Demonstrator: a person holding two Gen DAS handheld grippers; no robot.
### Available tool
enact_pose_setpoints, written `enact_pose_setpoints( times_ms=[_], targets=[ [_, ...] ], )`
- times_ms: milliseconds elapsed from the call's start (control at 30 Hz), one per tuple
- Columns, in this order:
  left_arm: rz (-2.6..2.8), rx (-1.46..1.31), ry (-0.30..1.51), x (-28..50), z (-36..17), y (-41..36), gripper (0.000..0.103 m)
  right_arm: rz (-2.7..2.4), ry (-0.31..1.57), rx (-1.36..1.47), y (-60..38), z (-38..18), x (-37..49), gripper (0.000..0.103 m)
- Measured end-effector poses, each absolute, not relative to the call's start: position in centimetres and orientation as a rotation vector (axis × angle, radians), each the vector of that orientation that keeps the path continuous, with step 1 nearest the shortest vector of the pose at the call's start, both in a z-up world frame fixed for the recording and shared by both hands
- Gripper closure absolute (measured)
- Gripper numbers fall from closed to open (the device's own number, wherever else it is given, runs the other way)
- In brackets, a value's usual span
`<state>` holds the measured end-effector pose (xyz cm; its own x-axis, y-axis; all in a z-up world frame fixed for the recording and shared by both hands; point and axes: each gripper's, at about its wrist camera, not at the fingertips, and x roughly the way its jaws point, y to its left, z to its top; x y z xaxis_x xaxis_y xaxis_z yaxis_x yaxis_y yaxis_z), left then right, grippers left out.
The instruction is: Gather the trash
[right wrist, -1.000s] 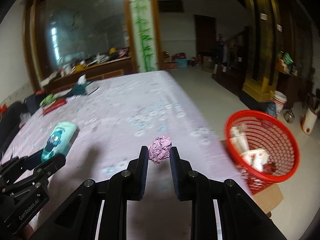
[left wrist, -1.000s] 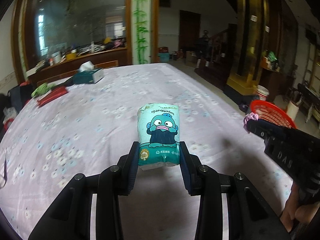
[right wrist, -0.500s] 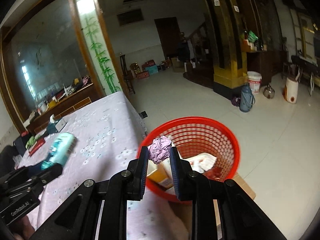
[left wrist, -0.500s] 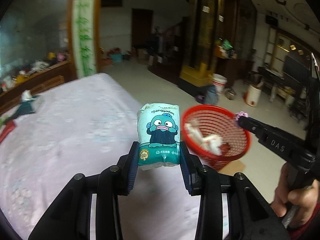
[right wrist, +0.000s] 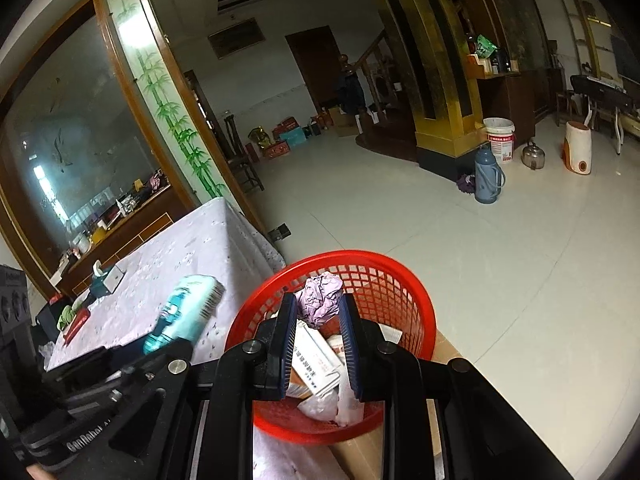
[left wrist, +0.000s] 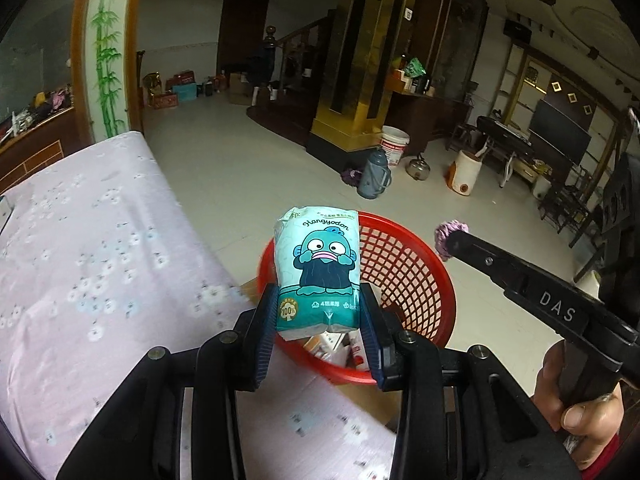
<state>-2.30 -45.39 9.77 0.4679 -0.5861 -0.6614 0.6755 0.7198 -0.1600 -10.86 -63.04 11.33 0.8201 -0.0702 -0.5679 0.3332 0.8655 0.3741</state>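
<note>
My left gripper [left wrist: 318, 308] is shut on a teal tissue pack [left wrist: 318, 270] printed with a cartoon fish, held upright over the near rim of the red mesh basket [left wrist: 404, 264]. My right gripper [right wrist: 318, 310] is shut on a crumpled purple paper ball [right wrist: 320, 298], held above the red mesh basket [right wrist: 396, 280], which holds several boxes and wrappers. The left wrist view shows the right gripper and its purple paper ball [left wrist: 448, 234] to the right of the basket. The tissue pack [right wrist: 184, 308] appears blurred at the left of the right wrist view.
The basket stands on a cardboard box [right wrist: 448, 350] beside the table with a pale floral cloth [left wrist: 80, 248]. A tissue box [right wrist: 106, 278] and red and green items lie at the table's far end. A thermos [left wrist: 372, 174], bucket and kettle stand on the tiled floor.
Both grippers have swung from over the table to the red basket, each still holding its item. The basket now lies directly under the fingertips in both views.
</note>
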Motion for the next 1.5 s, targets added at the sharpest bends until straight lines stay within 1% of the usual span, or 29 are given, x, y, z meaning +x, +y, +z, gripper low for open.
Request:
enact_pose_setpoints(
  times_ms=[167,200,233,267,300,333,500,533,567,600,633,667,733,767,833,867,933,1067,1267,1500],
  targets=[
    [-0.794,0.133,0.758,-2.1,9.0,-47.4,0.065,-0.236,0.574,0.476,-63.6,11.3,-10.1,0.078],
    [-0.797,0.133,0.756,-2.1,8.9,-47.5,0.062,-0.240,0.578,0.471,-63.7,11.2,-9.8,0.078],
    [-0.793,0.138,0.754,-1.9,8.6,-47.7,0.055,-0.250,0.588,0.462,-63.6,11.1,-9.5,0.078],
    [-0.790,0.140,0.760,-1.7,8.4,-47.9,0.050,-0.262,0.607,0.447,-63.7,10.8,-9.1,0.073],
    [-0.790,0.137,0.762,-1.6,8.3,-48.1,0.040,-0.269,0.622,0.433,-63.8,10.5,-8.7,0.069],
    [-0.787,0.130,0.760,-1.4,8.2,-48.1,0.034,-0.285,0.623,0.427,-63.9,10.4,-8.6,0.063],
    [-0.756,0.158,0.732,-2.3,8.8,-46.7,0.033,-0.314,0.608,0.440,-64.2,10.6,-10.0,0.061],
    [-0.746,0.162,0.722,-2.6,9.0,-46.2,0.030,-0.319,0.605,0.440,-64.0,10.8,-10.4,0.058],
    [-0.731,0.167,0.707,-3.0,9.3,-45.5,0.028,-0.324,0.601,0.436,-63.7,11.0,-10.8,0.052],
    [-0.727,0.168,0.692,-3.4,9.6,-45.0,0.025,-0.339,0.598,0.427,-63.3,11.2,-11.3,0.047],
    [-0.726,0.170,0.673,-3.9,9.9,-44.2,0.022,-0.361,0.596,0.412,-62.8,11.3,-11.7,0.039],
    [-0.716,0.181,0.648,-4.5,10.2,-43.5,0.021,-0.377,0.597,0.396,-62.1,11.4,-12.2,0.034],
    [-0.692,0.208,0.603,-5.8,10.7,-42.0,0.017,-0.409,0.611,0.345,-60.3,11.5,-12.9,0.029],
    [-0.681,0.222,0.582,-6.3,10.9,-41.3,0.016,-0.428,0.616,0.325,-59.7,11.4,-13.2,0.023],
    [-0.659,0.250,0.541,-8.0,11.1,-39.5,0.009,-0.486,0.609,0.278,-57.6,11.3,-14.3,0.014],
    [-0.651,0.256,0.532,-8.5,11.1,-38.8,0.007,-0.502,0.604,0.253,-56.9,11.3,-14.7,0.011],
    [-0.632,0.267,0.519,-9.7,10.8,-37.0,0.006,-0.546,0.588,0.193,-54.5,11.2,-15.9,0.009],
    [-0.546,0.287,0.512,-11.4,9.7,-33.7,0.005,-0.578,0.556,0.153,-51.3,11.4,-17.9,0.002],
    [-0.419,0.283,0.532,-12.5,7.9,-29.2,0.004,-0.548,0.557,0.164,-48.5,10.9,-19.5,0.002],
    [-0.370,0.231,0.533,-14.1,7.6,-25.9,0.004,-0.527,0.576,0.140,-46.7,10.6,-19.9,0.001]
  ],
)
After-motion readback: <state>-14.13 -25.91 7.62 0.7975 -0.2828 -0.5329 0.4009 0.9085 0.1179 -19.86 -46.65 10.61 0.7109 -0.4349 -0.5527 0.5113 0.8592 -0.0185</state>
